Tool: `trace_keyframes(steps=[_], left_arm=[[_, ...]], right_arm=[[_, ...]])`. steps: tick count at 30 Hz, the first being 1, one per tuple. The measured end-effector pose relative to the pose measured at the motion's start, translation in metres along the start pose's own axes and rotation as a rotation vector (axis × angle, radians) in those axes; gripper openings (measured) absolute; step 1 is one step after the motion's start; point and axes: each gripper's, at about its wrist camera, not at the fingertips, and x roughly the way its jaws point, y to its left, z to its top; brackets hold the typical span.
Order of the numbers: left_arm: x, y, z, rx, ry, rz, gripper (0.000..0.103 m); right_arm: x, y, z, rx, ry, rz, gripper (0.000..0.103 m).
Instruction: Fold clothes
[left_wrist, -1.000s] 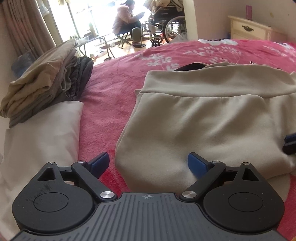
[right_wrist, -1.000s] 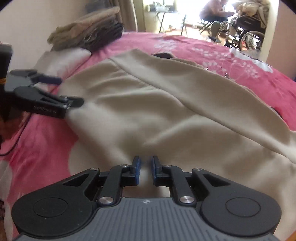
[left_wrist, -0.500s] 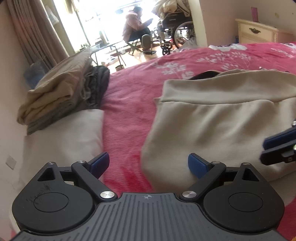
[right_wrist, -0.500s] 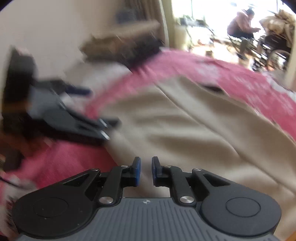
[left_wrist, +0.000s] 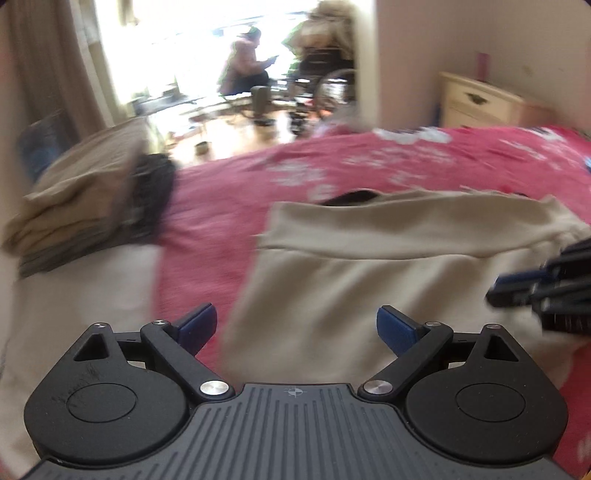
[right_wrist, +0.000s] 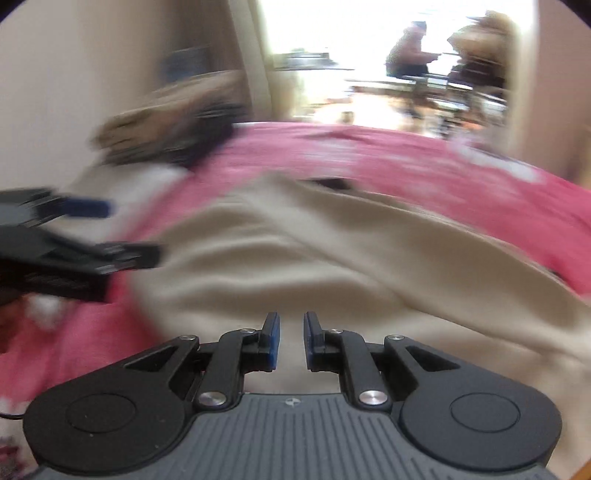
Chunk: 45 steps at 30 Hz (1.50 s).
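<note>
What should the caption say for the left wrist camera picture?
Open left gripper above beige garment on pink bedspread.

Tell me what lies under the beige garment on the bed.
The beige garment lies on a pink floral bedspread. A dark item peeks out at its far edge; the rest of it is covered, so I cannot identify it.

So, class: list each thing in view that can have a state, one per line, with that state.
Left gripper: open, nothing between its pads.
Right gripper: nearly shut with a narrow gap, nothing visibly gripped.
Beige garment: spread on the bed, partly folded.
Pile of clothes: folded, stacked by the white pillow.
Bedside cabinet: drawer closed.
</note>
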Motion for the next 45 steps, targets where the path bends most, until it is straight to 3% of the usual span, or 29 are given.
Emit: trace_keyframes(steps=[2, 3, 5, 8, 12, 17, 20, 22, 25, 29, 32, 38, 42, 45], left_arm=[[0.018, -0.021, 0.002, 0.046, 0.04, -0.022, 0.095], [0.028, -0.03, 0.003, 0.064, 0.074, -0.028, 0.094], [0.052, -0.043, 0.0, 0.067, 0.186, -0.014, 0.095], [0.056, -0.043, 0.001, 0.009, 0.201, -0.002, 0.097], [0.054, -0.047, 0.001, 0.017, 0.209, 0.02, 0.098], [0.052, -0.054, 0.001, 0.025, 0.218, 0.067, 0.099], [0.053, -0.057, 0.003, 0.043, 0.22, 0.085, 0.099], [0.052, -0.059, 0.004, 0.054, 0.22, 0.096, 0.099], [0.052, -0.062, 0.003, 0.056, 0.22, 0.113, 0.099], [0.051, -0.064, 0.003, 0.065, 0.214, 0.125, 0.099], [0.051, -0.065, 0.003, 0.064, 0.216, 0.131, 0.099], [0.051, -0.066, 0.003, 0.066, 0.217, 0.139, 0.1], [0.051, -0.067, 0.004, 0.065, 0.219, 0.143, 0.1], [0.052, -0.067, 0.004, 0.06, 0.221, 0.145, 0.101]], right_arm=[[-0.001, -0.027, -0.009, 0.067, 0.012, -0.091, 0.023], [0.004, -0.037, -0.017, 0.091, 0.02, -0.093, 0.036], [0.015, -0.056, -0.032, 0.139, 0.037, -0.094, 0.038], [0.007, -0.053, -0.021, 0.123, 0.075, -0.111, 0.039], [-0.012, -0.057, -0.009, 0.136, -0.005, -0.146, 0.041], [0.024, -0.081, -0.021, 0.174, 0.047, -0.185, 0.051], [0.02, -0.08, -0.005, 0.207, 0.072, -0.185, 0.051], [0.013, -0.086, 0.001, 0.264, 0.036, -0.157, 0.051], [0.022, -0.093, 0.011, 0.27, 0.021, -0.207, 0.052], [0.035, -0.107, 0.003, 0.269, 0.024, -0.214, 0.061], [0.033, -0.104, 0.004, 0.252, 0.031, -0.227, 0.061], [0.011, -0.102, 0.011, 0.36, 0.054, -0.217, 0.063], [0.0, -0.085, 0.005, 0.327, 0.07, -0.189, 0.07], [0.014, -0.075, -0.008, 0.264, 0.107, -0.218, 0.079]])
